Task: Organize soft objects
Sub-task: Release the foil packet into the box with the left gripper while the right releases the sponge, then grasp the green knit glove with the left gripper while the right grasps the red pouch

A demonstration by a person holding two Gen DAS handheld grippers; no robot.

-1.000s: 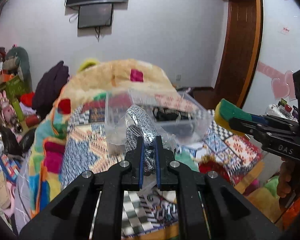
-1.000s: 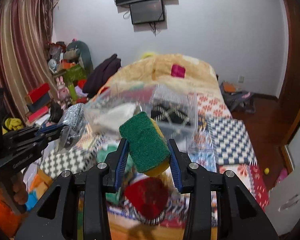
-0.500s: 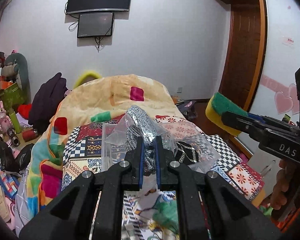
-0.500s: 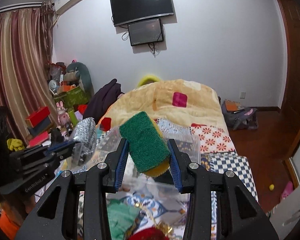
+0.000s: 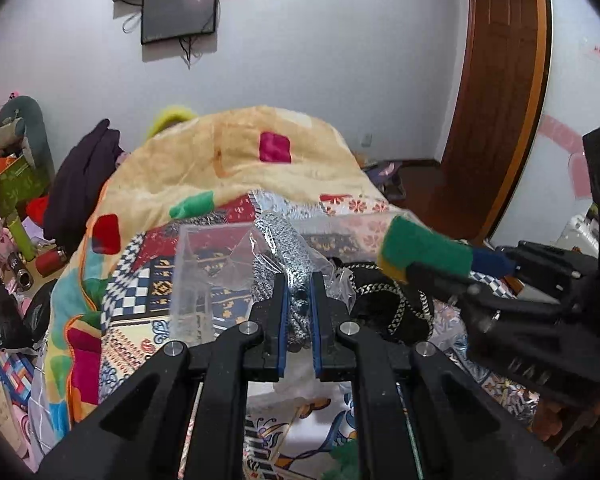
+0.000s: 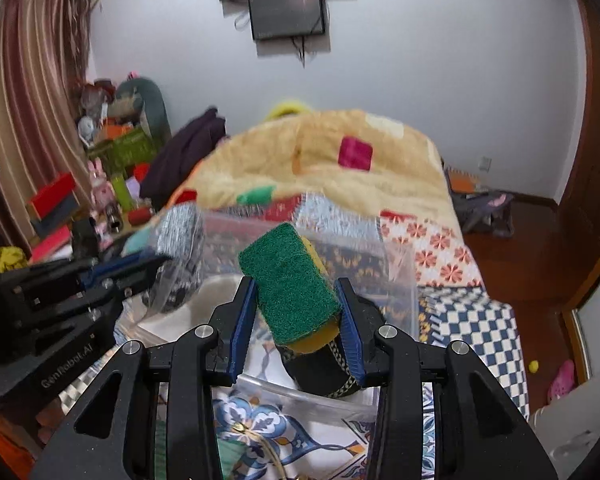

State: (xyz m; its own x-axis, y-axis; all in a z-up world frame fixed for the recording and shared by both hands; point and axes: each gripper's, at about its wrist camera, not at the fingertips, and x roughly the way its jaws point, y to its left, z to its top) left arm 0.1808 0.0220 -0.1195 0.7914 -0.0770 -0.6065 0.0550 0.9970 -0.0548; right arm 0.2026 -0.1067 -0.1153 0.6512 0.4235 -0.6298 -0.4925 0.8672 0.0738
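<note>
My left gripper (image 5: pixel 299 280) is shut on a grey-and-white knitted item in a clear plastic wrapper (image 5: pixel 284 248), also in the right wrist view (image 6: pixel 180 240). My right gripper (image 6: pixel 296 292) is shut on a green-and-yellow sponge (image 6: pixel 288 280), also in the left wrist view (image 5: pixel 424 248). Both hang over a clear plastic box (image 5: pixel 192 280) on the bed; its rim shows in the right wrist view (image 6: pixel 404 280). A black item with gold trim (image 5: pixel 388 304) lies inside the box, under the sponge (image 6: pixel 324 376).
A patchwork quilt (image 5: pixel 148 280) covers the bed, with a yellow blanket (image 5: pixel 260 160) heaped behind the box. Cluttered boxes and toys (image 6: pixel 112 168) stand at the left by the curtain. A wooden door (image 5: pixel 500 100) is at the right. A green cloth (image 6: pixel 232 456) lies near me.
Both grippers have come down and forward over the clear box, each still holding its item. The right gripper with the sponge has moved closer to the left one.
</note>
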